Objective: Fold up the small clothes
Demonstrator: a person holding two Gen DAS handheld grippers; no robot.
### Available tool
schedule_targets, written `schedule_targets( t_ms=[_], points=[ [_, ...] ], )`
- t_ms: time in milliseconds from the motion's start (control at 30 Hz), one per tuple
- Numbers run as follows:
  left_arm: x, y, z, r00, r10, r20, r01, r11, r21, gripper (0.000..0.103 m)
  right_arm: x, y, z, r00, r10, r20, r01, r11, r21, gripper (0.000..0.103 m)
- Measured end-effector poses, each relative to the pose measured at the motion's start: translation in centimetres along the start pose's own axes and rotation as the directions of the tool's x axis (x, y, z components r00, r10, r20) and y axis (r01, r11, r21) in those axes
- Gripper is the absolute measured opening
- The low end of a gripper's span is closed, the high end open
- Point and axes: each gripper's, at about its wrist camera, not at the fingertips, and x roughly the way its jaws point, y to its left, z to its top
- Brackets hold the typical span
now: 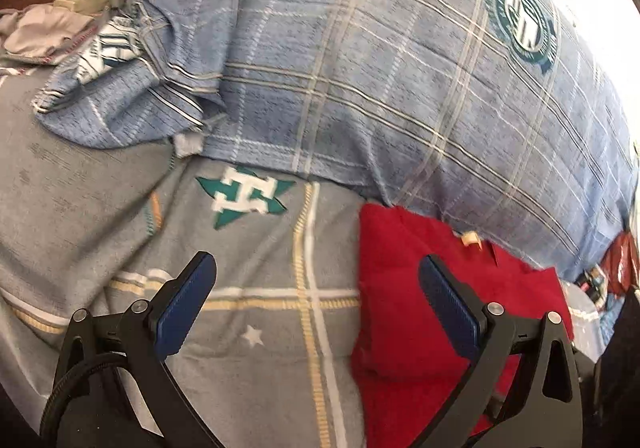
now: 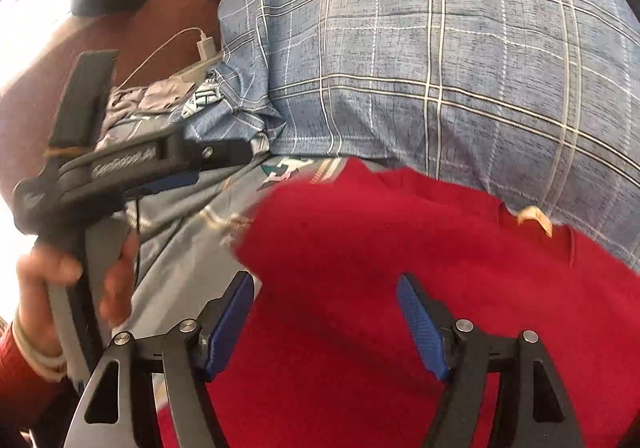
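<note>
Both claws spread, empty: right claw [image 2: 325, 322] over fuzzy red garment [image 2: 400, 248]; left claw [image 1: 316, 304] over plaid sheet [image 1: 260, 308].

Garment [image 1: 420, 308] on bedsheet [image 1: 240, 328], right side; pillow [image 1: 380, 67] behind.

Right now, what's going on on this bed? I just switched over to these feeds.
A person is folding a red garment on a bed with a grey patterned sheet, a handheld gripper in each hand. The right gripper is over the red cloth, jaws open with nothing pinched. The left gripper is open too, over the sheet at the garment's left edge. A blue plaid pillow lies just behind the garment. The garment lies flat; neither gripper has hold of it.
</note>
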Motion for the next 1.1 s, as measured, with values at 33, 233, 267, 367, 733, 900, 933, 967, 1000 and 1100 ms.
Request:
schedule_targets(
  t_ms=[33, 233, 267, 367, 733, 900, 933, 967, 1000, 1100],
  points=[
    [0.2, -0.3, -0.2, 1.000, -0.017, -0.011, 0.017, 1.000, 0.000, 0.102, -0.8, -0.3, -0.4, 1.000, -0.010, 0.006, 0.010, 1.000, 0.013, 0.072],
    [1.4, -2.3, -1.6, 0.998, -0.018, -0.063, 0.022, 0.998, 0.062, 0.102, -8.6, -4.3, -3.2, 0.978, -0.202, 0.049, 0.198, 0.977, 0.084, 0.072],
    [1.8, -2.6, -1.9, 0.997, -0.017, -0.077, 0.023, 0.997, 0.072, 0.102, -9.5, -5.2, -3.6, 0.968, -0.246, 0.050, 0.240, 0.965, 0.110, 0.072],
    [3.2, -3.8, -2.8, 0.993, -0.011, -0.115, 0.024, 0.993, 0.112, 0.098, -13.0, -10.7, -5.0, 0.931, -0.363, 0.035, 0.340, 0.900, 0.273, 0.072],
    [5.1, -6.5, -4.7, 0.992, 0.057, -0.109, -0.028, 0.968, 0.249, 0.098, -9.8, -22.1, -5.0, 0.933, -0.319, -0.167, 0.358, 0.777, 0.518, 0.018],
    [6.1, -6.2, -5.0, 0.989, 0.079, -0.122, -0.047, 0.968, 0.247, 0.098, -10.6, -22.2, -5.3, 0.874, -0.450, -0.185, 0.483, 0.759, 0.437, 0.015],
    [6.0, -6.1, -5.1, 0.989, 0.082, -0.121, -0.050, 0.968, 0.245, 0.098, -10.4, -22.5, -5.7, 0.877, -0.443, -0.189, 0.478, 0.753, 0.452, 0.015],
    [5.8, -6.1, -5.0, 0.990, 0.083, -0.115, -0.053, 0.968, 0.247, 0.098, -10.9, -22.8, -5.8, 0.880, -0.443, -0.172, 0.468, 0.749, 0.469, 0.020],
    [5.6, -6.0, -5.0, 0.990, 0.086, -0.109, -0.057, 0.967, 0.250, 0.098, -11.5, -22.6, -5.7, 0.881, -0.445, -0.161, 0.463, 0.744, 0.481, 0.025],
    [5.4, -5.9, -5.0, 0.990, 0.096, -0.101, -0.068, 0.966, 0.249, 0.098, -14.6, -20.6, -5.3, 0.848, -0.516, -0.122, 0.508, 0.725, 0.465, 0.028]
  ],
)
